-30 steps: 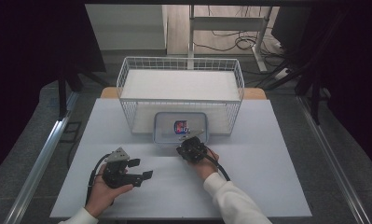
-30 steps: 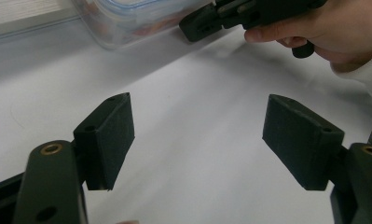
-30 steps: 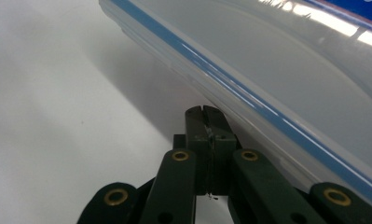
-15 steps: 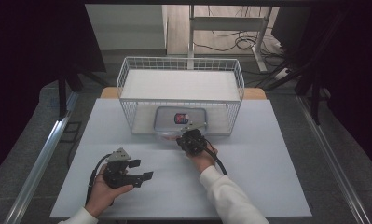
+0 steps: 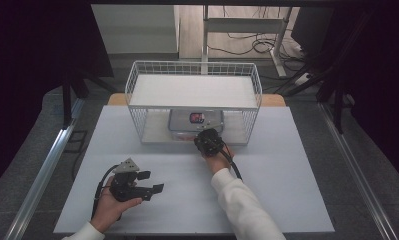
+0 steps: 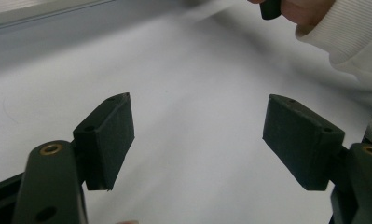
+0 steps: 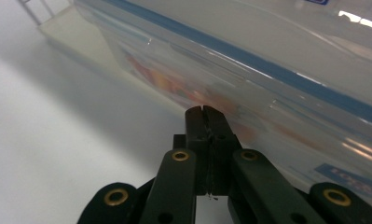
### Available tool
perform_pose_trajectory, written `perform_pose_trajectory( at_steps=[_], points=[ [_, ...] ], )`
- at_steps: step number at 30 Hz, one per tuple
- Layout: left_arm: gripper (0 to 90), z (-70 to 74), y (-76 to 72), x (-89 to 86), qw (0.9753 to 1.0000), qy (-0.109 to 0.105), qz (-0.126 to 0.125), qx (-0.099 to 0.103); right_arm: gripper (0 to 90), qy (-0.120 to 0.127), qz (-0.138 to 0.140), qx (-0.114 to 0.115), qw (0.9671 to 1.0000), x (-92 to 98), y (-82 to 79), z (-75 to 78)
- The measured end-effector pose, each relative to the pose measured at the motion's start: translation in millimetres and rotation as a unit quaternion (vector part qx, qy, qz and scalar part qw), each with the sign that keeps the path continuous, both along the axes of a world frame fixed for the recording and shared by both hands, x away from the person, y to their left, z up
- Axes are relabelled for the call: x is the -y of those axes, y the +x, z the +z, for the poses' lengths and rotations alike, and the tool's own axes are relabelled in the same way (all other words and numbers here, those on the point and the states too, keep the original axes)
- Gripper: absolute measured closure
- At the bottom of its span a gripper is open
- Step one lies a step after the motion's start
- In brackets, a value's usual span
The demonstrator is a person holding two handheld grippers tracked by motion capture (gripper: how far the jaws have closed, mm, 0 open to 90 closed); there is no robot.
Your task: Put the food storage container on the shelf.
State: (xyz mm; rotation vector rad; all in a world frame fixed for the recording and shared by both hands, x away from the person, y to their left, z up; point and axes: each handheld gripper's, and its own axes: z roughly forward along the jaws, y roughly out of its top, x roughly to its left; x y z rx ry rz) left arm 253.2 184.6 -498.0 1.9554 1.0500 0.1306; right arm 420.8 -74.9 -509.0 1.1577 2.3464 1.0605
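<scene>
A clear plastic lidded container (image 5: 194,120) with a blue seal and a red label lies on the bottom level of a white wire rack (image 5: 194,67). My right gripper (image 5: 207,139) is shut, its tips against the container's near side at the rack's front opening. In the right gripper view the closed jaws (image 7: 204,112) touch the container's wall (image 7: 249,60), with nothing held between them. At the table's front left my left gripper (image 5: 152,182) rests in the hand, open and holding nothing. Its jaws (image 6: 197,135) stand wide apart over bare white tabletop.
The rack stands at the back middle of the white table (image 5: 287,190), and its upper shelf hides part of the container. A white sleeve (image 6: 347,32) and the right hand cross the table's middle. Metal rails run along both sides of the table.
The right gripper has moved forward, away from the person, and the container has slid ahead of it deeper under the rack's shelf. The left gripper has stayed in place.
</scene>
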Motion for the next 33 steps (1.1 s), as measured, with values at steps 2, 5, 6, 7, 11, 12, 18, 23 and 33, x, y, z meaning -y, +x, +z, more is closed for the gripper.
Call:
perform_pose_trajectory(
  at_steps=[2,5,6,7,11,12,18,23,33],
  points=[
    [24.3,0.0,0.3,-0.2,1.0000,0.000,0.000,0.000,89.1,-0.001,-0.007,-0.001,1.0000,0.2,3.4,0.4],
    [24.3,0.1,0.4,-0.3,1.0000,-0.001,0.002,-0.001,89.1,0.002,-0.014,-0.003,0.9999,-0.3,9.8,1.6],
    [24.3,0.2,0.3,-0.4,1.0000,-0.002,0.002,-0.001,89.1,0.001,-0.014,-0.003,0.9999,-0.5,10.3,1.9],
    [24.3,0.3,0.3,-0.4,1.0000,-0.001,0.003,-0.001,89.1,0.002,-0.014,-0.002,0.9999,-0.9,11.0,2.0],
    [24.3,-0.3,0.5,-0.3,1.0000,0.000,0.003,-0.002,89.1,0.006,-0.012,-0.005,0.9999,0.3,11.4,2.2],
    [24.2,-0.4,0.3,-0.3,1.0000,0.000,0.003,-0.001,89.1,0.009,-0.010,-0.006,0.9999,1.7,10.6,3.0],
    [24.3,0.0,-0.4,-2.2,1.0000,0.000,0.008,0.000,89.1,0.016,0.027,0.005,0.9995,11.9,-12.2,19.3],
    [24.3,-0.5,-0.2,-2.5,0.9999,0.004,0.012,-0.001,89.1,0.012,0.053,0.020,0.9983,37.5,-37.1,37.1],
    [24.3,-0.4,-1.5,-1.7,0.9998,0.007,0.020,0.001,89.1,0.011,0.098,0.010,0.9951,105.7,-94.3,45.7]
  ],
)
